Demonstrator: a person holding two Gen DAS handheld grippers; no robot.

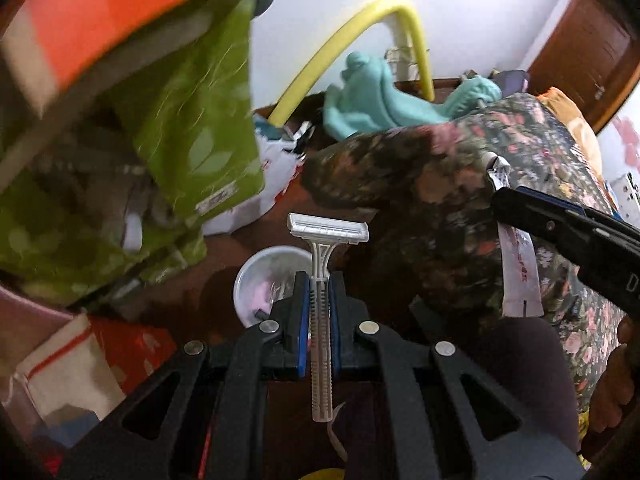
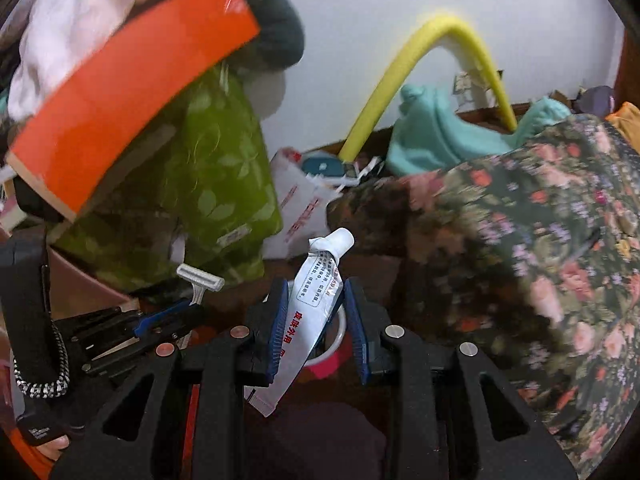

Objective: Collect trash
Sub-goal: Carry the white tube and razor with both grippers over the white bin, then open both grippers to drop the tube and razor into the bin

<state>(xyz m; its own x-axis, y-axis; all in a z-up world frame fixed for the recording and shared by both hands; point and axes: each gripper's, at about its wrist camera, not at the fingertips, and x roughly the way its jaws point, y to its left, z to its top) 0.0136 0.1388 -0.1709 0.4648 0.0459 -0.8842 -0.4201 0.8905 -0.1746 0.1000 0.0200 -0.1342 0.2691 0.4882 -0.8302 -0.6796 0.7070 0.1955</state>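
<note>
My left gripper (image 1: pixel 319 280) is shut on the handle of a white disposable razor (image 1: pixel 322 264), head pointing forward and up. The razor also shows in the right wrist view (image 2: pixel 200 280), at the left gripper (image 2: pixel 168 314) on the left. My right gripper (image 2: pixel 316 300) is shut on a white ointment tube (image 2: pixel 312 300) with red and blue print, cap end forward. In the left wrist view the right gripper (image 1: pixel 500 196) comes in from the right with the tube (image 1: pixel 518 272) hanging from it. A small clear plastic cup (image 1: pixel 264 280) with scraps inside sits below the left gripper.
A green leaf-print bag (image 1: pixel 192 140) and an orange board (image 1: pixel 120 12) hang at the left. A floral cloth (image 1: pixel 460 208) covers the right. A yellow foam tube (image 2: pixel 420 80), teal cloth (image 2: pixel 440 136) and white printed bags (image 2: pixel 300 200) lie at the back wall. A pink tub (image 1: pixel 24 320) stands lower left.
</note>
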